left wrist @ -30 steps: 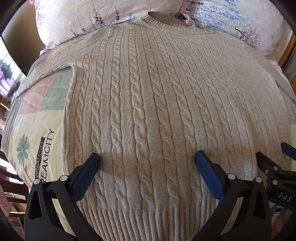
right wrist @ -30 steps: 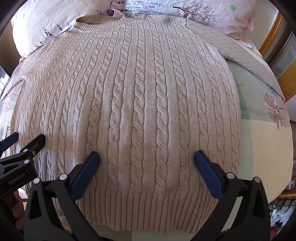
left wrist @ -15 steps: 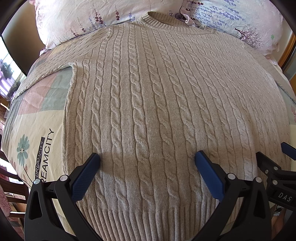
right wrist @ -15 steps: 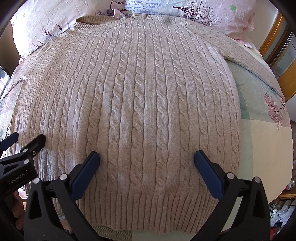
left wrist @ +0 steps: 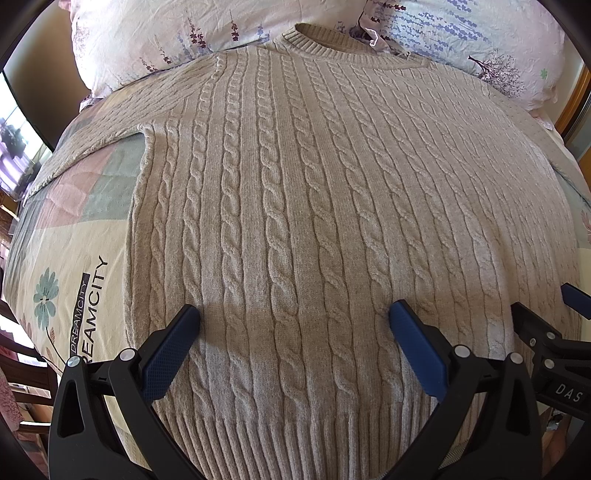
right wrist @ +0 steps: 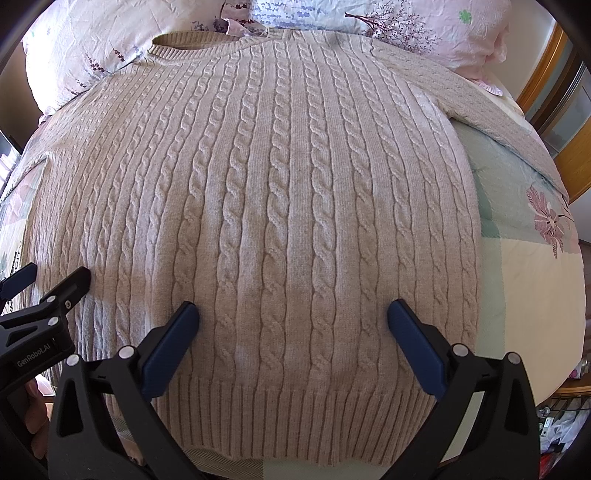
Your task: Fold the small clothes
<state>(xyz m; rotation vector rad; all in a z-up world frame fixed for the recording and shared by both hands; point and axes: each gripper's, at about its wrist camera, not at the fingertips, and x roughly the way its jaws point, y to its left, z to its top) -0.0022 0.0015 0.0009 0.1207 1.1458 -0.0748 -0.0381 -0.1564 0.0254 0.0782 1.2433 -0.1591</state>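
Observation:
A beige cable-knit sweater lies flat and face up on the bed, collar at the far end, ribbed hem nearest me; it also fills the right wrist view. Both sleeves spread outward. My left gripper is open and empty, hovering over the lower left part of the sweater near the hem. My right gripper is open and empty over the lower right part. Each gripper shows at the edge of the other's view: the right one, the left one.
The sweater rests on a patchwork quilt printed with flowers and "DREAMCITY". Floral pillows lie beyond the collar. Wooden furniture stands at the right; the bed's edge and clutter show at lower right.

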